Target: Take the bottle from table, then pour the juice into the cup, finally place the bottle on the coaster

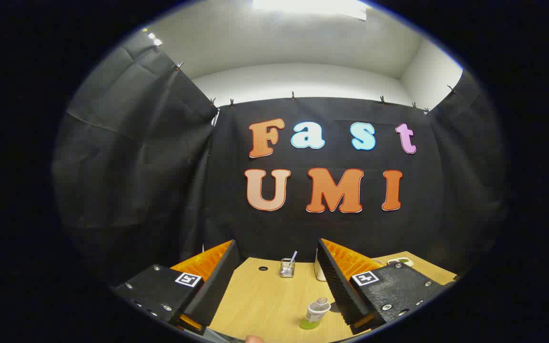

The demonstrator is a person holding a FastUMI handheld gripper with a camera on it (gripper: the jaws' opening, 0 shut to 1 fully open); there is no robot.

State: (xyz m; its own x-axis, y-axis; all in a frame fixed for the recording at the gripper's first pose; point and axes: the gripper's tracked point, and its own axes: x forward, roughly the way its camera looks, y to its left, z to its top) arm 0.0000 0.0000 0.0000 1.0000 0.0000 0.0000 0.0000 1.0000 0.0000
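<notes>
Two ridged, wedge-shaped gripper (274,286) fingers stand wide apart above a pale wood-grain table (265,305), holding nothing. One small clear plastic bottle (316,314) — green juice at its base, a white label band round its middle — stands on the table between the fingers, close to the right one. One glass cup (287,267) with a slim stick in it sits farther ahead. Beside it stands a white object (320,271), possibly a container. Black cloth walls the booth under a white ceiling.
</notes>
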